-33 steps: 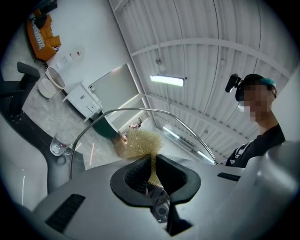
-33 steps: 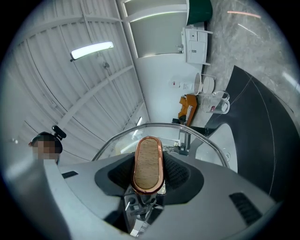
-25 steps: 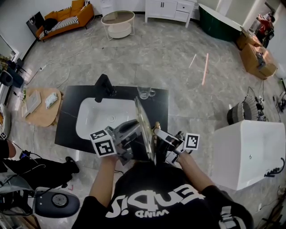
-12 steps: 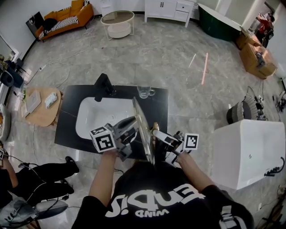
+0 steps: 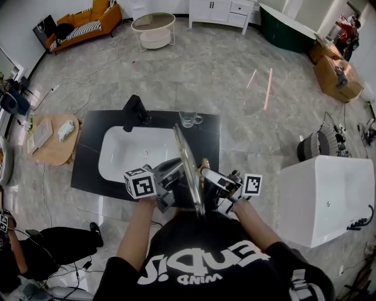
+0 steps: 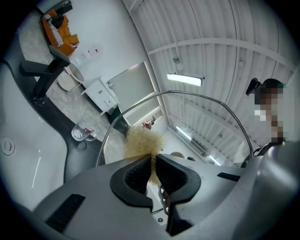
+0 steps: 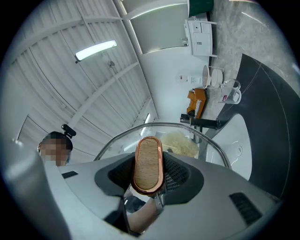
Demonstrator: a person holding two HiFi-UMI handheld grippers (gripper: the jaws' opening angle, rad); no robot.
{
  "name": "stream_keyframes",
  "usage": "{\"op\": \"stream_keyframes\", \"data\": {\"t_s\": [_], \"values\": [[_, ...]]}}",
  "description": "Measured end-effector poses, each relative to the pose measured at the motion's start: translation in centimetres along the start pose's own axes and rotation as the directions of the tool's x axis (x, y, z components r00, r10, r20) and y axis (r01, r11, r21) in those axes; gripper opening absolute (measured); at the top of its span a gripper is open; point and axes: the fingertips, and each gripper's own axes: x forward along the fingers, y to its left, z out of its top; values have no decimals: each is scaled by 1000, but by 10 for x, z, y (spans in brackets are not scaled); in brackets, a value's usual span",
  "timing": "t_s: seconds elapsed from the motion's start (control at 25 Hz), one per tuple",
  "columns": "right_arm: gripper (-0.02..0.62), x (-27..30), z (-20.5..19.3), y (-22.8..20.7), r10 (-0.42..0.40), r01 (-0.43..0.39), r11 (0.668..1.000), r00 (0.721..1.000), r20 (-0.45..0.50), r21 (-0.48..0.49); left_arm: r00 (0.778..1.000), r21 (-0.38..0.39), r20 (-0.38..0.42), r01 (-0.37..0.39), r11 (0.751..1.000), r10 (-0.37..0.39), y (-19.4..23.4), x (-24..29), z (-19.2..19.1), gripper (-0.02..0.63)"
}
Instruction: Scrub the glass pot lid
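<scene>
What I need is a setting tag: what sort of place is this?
Likely a studio or showroom: a sink stands alone on open floor, with a sofa and cabinet beyond.

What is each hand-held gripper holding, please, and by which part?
Right hand-held gripper: the glass lid, by its wooden handle. Left hand-held gripper: a scrubber, by its near end.

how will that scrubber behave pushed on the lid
Probably soft and springy: the scrubber is a loose fibrous tuft, pinched thin in the left gripper. Likely light, so it should squash against the lid rather than push it.
</scene>
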Motion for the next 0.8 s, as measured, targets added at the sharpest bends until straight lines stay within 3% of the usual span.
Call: {"op": "stream_keyframes", "data": {"t_s": [0.44, 0.8], "values": [[173, -7, -1, -6, -26, 26, 1000, 1000, 18, -10, 996, -35, -91, -9, 999, 6, -2, 1, -47, 37], [174, -16, -1, -18, -74, 75, 997, 997, 24, -20, 993, -49, -99, 63, 997, -67, -32, -2, -58, 37]]}}
